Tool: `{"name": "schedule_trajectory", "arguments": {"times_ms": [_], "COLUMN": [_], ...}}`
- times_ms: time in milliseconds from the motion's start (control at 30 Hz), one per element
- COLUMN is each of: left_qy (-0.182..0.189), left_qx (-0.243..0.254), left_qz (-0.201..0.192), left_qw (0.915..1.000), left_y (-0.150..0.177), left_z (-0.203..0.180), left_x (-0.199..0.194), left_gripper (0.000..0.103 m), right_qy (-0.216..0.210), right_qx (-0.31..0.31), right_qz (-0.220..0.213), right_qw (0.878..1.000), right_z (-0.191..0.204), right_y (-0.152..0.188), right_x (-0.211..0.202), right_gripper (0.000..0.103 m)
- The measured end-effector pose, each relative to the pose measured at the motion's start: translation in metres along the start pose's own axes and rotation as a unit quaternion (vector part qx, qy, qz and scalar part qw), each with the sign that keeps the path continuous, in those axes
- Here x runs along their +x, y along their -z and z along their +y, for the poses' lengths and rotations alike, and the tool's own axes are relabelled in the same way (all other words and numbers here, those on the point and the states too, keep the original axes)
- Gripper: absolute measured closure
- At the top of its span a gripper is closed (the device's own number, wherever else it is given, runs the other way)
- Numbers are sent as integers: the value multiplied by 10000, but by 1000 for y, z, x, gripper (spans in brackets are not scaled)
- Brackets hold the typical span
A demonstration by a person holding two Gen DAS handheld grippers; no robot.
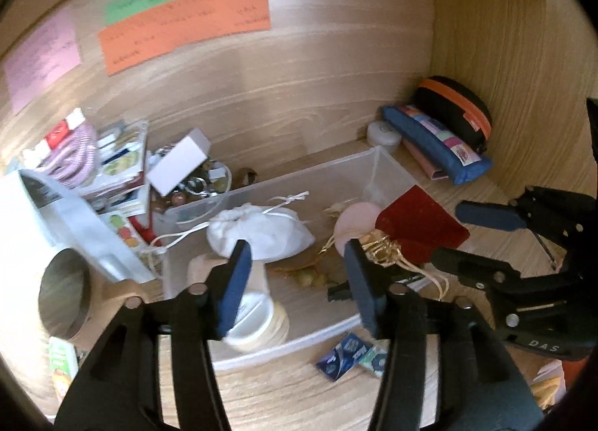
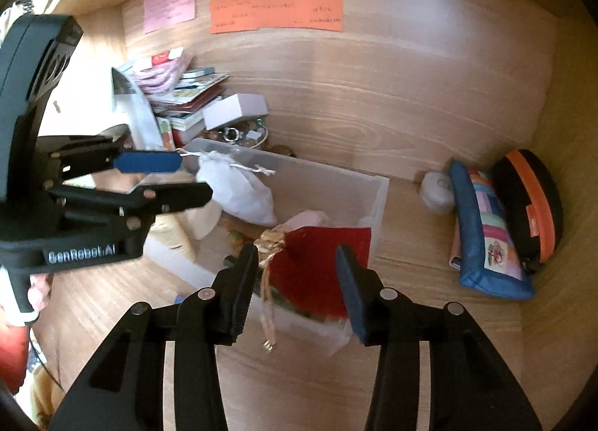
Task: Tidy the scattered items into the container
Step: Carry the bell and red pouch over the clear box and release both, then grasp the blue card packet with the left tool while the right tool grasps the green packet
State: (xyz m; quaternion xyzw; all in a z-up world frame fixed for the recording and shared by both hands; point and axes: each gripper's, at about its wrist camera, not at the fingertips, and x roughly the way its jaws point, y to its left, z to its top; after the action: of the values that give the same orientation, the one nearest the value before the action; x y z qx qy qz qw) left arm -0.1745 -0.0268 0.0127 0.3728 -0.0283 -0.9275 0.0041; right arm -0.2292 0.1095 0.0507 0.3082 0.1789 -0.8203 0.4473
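Observation:
A clear plastic container (image 1: 377, 160) (image 2: 377, 192) sits on the wooden shelf. In it lie a white drawstring pouch (image 1: 261, 233) (image 2: 239, 192), a pink round pad (image 1: 355, 223), a tape roll (image 1: 258, 322) and a red velvet pouch (image 1: 418, 225) (image 2: 321, 266) with gold cord, resting over the container's right rim. My left gripper (image 1: 295, 281) is open above the container. My right gripper (image 2: 297, 281) is open just over the red pouch, not gripping it; it also shows in the left wrist view (image 1: 471, 233).
Small blue packets (image 1: 347, 354) lie on the shelf in front of the container. A pile of cards, a white box (image 1: 179, 162) and trinkets stand at the left. A blue pencil case (image 2: 486, 236), black-orange case (image 2: 530, 203) and white jar (image 2: 435, 188) sit right.

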Motion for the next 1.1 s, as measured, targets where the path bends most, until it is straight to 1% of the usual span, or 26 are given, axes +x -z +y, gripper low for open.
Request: {"name": "schedule_trajectory", "arguments": {"times_ms": [33,167,267,333,533,633,733,900,1000,1067,1100], "left_qy": [-22,-9,-86,-86,-41,-61,-20,-17,51,67,74], "left_qx": [-13,-57,-83,-126,-338,-428,-496,-400,-368,-338,-313], "left_qz": [-39,-60,-17,22,322,451,577,704,751,792,820], "left_qw": [10000,10000,9999,9999,9989,9980,9971,9967,9965,9963,9961], "left_y": [4,20,37,49,84,97,106,111,112,112,112], "left_z": [2,6,9,12,22,25,26,23,21,19,18], "left_x": [-6,-18,-23,-24,-17,-11,-4,7,12,15,18], "left_gripper": [44,42,37,35,34,34,35,34,34,35,35], "right_qy": [-12,-219,-413,-468,-585,-504,-482,-491,-477,-495,-514], "right_qx": [-13,-50,-139,-206,-382,-456,-467,-440,-465,-493,-516], "right_qz": [-20,-11,77,153,459,643,779,997,1010,990,999], "right_qw": [10000,9997,9990,9986,9965,9956,9947,9928,9927,9926,9923], "right_z": [3,16,32,41,67,76,78,77,78,80,81], "right_y": [2,14,28,37,64,72,76,73,73,73,74], "right_x": [-4,-14,-16,-14,0,13,25,45,51,54,56], "right_gripper": [63,63,63,63,63,63,63,63,63,65,70]}}
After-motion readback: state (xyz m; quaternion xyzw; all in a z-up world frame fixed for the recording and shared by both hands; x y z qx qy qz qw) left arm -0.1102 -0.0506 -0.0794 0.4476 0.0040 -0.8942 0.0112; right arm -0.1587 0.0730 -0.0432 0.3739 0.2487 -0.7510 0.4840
